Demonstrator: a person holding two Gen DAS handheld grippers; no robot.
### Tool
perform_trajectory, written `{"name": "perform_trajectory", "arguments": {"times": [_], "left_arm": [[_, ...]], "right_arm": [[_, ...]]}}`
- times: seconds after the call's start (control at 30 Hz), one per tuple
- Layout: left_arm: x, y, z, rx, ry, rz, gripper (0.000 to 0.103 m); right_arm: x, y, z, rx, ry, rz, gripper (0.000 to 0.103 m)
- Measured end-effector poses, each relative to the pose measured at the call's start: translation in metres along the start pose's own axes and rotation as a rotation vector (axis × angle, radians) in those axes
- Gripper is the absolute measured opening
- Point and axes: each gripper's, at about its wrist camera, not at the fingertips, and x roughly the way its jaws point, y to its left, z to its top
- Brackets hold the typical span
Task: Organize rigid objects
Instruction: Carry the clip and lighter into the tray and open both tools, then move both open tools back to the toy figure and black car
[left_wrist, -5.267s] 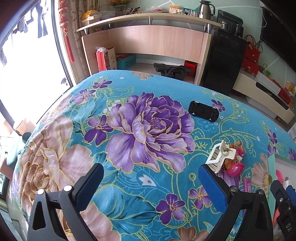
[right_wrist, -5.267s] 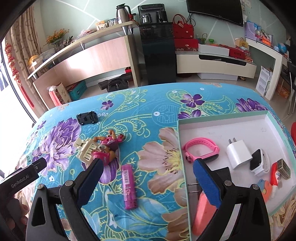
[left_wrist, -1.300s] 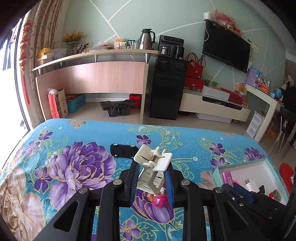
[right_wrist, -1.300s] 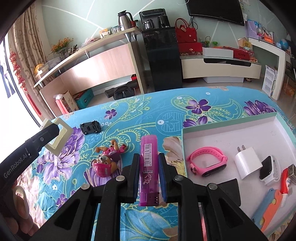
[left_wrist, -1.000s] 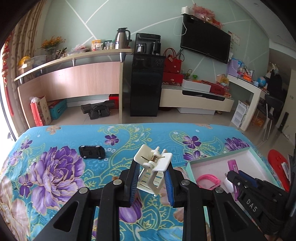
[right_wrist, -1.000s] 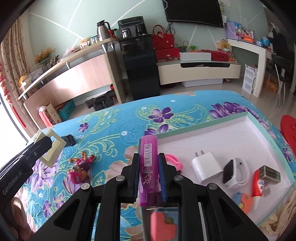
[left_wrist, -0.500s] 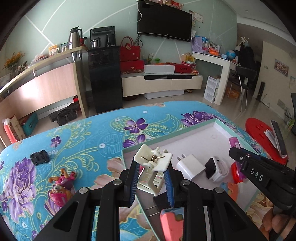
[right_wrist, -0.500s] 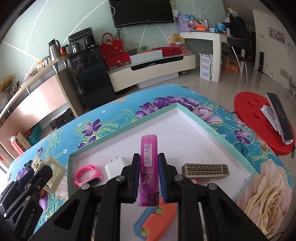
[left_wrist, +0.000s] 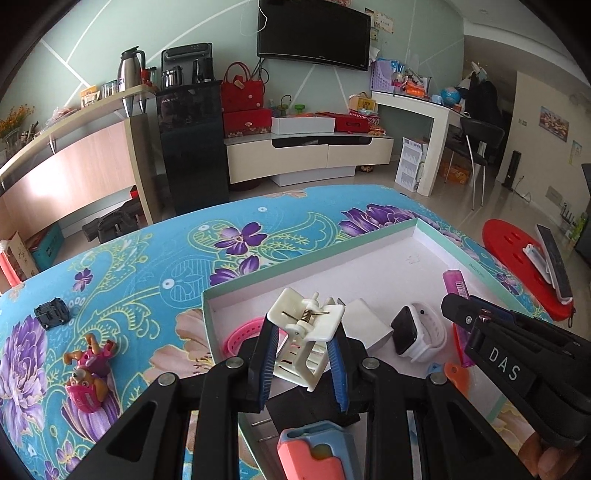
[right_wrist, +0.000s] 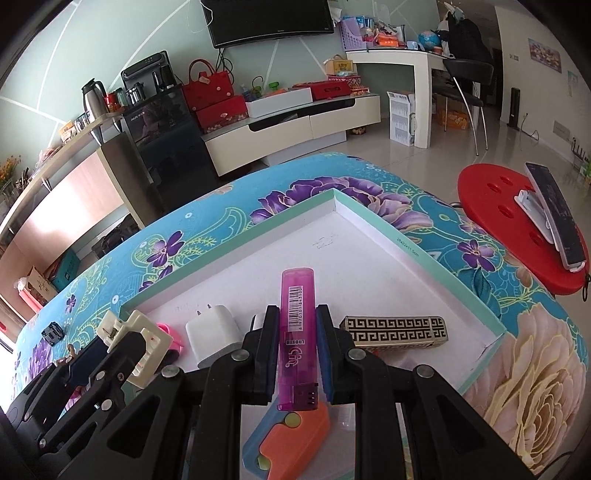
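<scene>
L gripper (left_wrist: 301, 363) clamps a white clip (left_wrist: 304, 332) over the box (left_wrist: 317, 254). R gripper (right_wrist: 297, 354) pinches a purple lighter (right_wrist: 297, 336), probably above the box floor too.

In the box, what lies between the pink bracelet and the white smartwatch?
In the left wrist view, the white charger lies between the pink bracelet and the smartwatch, partly hidden by the held clip.

Under me the table (left_wrist: 155, 258) wears a turquoise cloth printed with purple and cream flowers. Directly on the cloth sits a shallow mint-rimmed white box (left_wrist: 310, 254), open at the top, toward my right. Well to my left on the cloth lie a pink toy pup (left_wrist: 86, 373) and, farther back, a small black toy car (left_wrist: 52, 313).
</scene>
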Motion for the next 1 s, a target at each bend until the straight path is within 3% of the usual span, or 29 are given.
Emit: {"name": "perform_trajectory", "arguments": {"times": [0.13,0.2,0.37,0.47,0.63,0.7,1.0], "left_arm": [[0.003,0.003,0.0,-0.007,0.01,0.003,0.036],[0.003,0.004,0.0,-0.013,0.008,0.005,0.056],[0.0,0.01,0.001,-0.029,0.006,0.013,0.061],[-0.002,0.018,0.001,-0.047,0.012,0.027,0.065],[-0.005,0.034,0.002,-0.089,0.015,0.053,0.077],[-0.007,0.041,0.002,-0.108,0.017,0.068,0.084],[-0.02,0.069,0.001,-0.175,0.003,0.1,0.099]], "right_arm": [[0.003,0.004,-0.002,-0.016,0.015,-0.01,0.02],[0.004,0.005,-0.002,-0.023,0.017,-0.01,0.02],[0.005,0.008,-0.003,-0.035,0.027,-0.016,0.023],[0.003,0.009,-0.003,-0.033,0.025,-0.015,0.042],[0.003,0.011,-0.002,-0.043,0.033,-0.014,0.048],[0.004,0.012,-0.003,-0.045,0.039,-0.006,0.062],[0.006,0.016,-0.005,-0.057,0.052,-0.001,0.077]]}}
